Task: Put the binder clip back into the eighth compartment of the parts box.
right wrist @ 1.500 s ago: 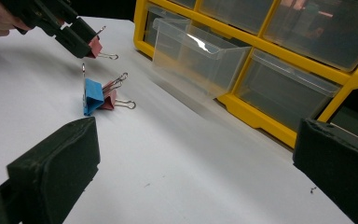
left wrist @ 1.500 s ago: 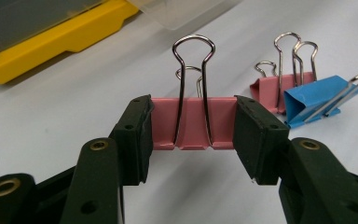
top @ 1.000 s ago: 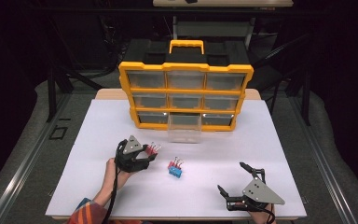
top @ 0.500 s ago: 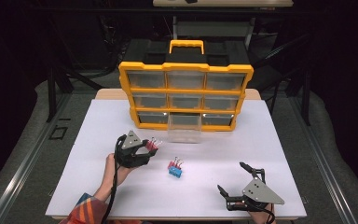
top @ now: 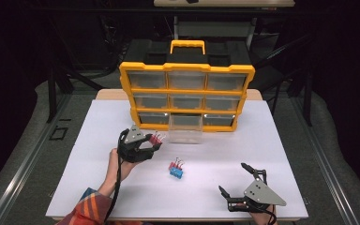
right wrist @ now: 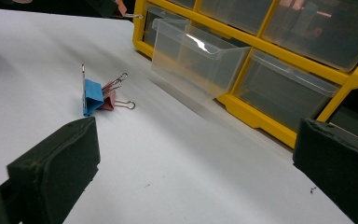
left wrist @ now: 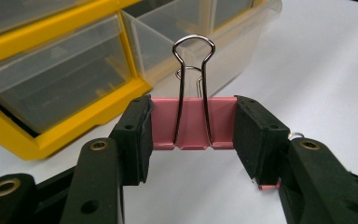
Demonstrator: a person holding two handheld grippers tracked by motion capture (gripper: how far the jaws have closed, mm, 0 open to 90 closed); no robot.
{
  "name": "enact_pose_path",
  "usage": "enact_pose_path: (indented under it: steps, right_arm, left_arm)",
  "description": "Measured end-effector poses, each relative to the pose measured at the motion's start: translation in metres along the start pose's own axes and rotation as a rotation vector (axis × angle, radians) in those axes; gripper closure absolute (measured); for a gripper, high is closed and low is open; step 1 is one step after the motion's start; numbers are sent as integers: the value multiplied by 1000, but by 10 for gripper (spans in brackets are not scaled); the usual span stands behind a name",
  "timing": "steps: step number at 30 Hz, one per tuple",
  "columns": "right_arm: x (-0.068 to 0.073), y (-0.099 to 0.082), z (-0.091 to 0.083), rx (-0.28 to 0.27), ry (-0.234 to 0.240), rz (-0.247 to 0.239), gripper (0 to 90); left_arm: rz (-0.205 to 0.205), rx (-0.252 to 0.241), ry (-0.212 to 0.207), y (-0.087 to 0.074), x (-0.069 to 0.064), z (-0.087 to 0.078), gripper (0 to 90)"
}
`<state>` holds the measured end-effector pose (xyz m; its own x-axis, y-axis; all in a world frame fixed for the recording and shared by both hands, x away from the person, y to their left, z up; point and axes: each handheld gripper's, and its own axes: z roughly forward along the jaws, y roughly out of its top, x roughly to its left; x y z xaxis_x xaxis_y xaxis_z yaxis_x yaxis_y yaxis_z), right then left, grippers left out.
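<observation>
A: What is standing at the back of the white table (top: 98, 140)?

B: A yellow drawer cabinet (top: 186, 96) is sitting there, and its clear bottom-middle drawer (top: 184, 128) is sticking out, pulled open.

A: And the left gripper (top: 153, 143)?

B: It is hovering just in front of and left of that drawer, its jaws clamping the two ends of a pink binder clip (left wrist: 192, 122), whose wire handles are pointing up.

A: The right gripper (top: 234, 180)?

B: It is resting near the table's front right edge, its jaws spread wide and gripping nothing.

A: Anything lying between them?

B: A blue clip (top: 176, 172) and another pink clip (top: 173, 165) are lying together mid-table, touching.
</observation>
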<state>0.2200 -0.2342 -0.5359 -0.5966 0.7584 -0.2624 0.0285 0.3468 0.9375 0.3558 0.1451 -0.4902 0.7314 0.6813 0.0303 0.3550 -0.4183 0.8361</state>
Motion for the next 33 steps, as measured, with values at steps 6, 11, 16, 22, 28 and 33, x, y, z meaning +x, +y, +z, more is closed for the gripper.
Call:
enact_pose_path:
  steps: [6,11,16,22,28,33]
  right_arm:
    - [0,0,0,1,-1,2,0]
    - [0,0,0,1,0,3,0]
    - [0,0,0,0,-7,2,0]
    - [0,0,0,-2,-7,-1,1]
    - [0,0,0,-2,-9,-1,1]
    - [0,0,0,-2,-10,-3,1]
  left_arm:
    - [6,-18,1,11,1,-1,497]
    - [15,-33,8,21,2,-4,496]
    - [29,-35,16,30,5,-5,496]
    - [33,-42,16,40,6,-1,496]
    - [32,-52,19,52,5,6,496]
    - [30,-52,15,60,5,13,496]
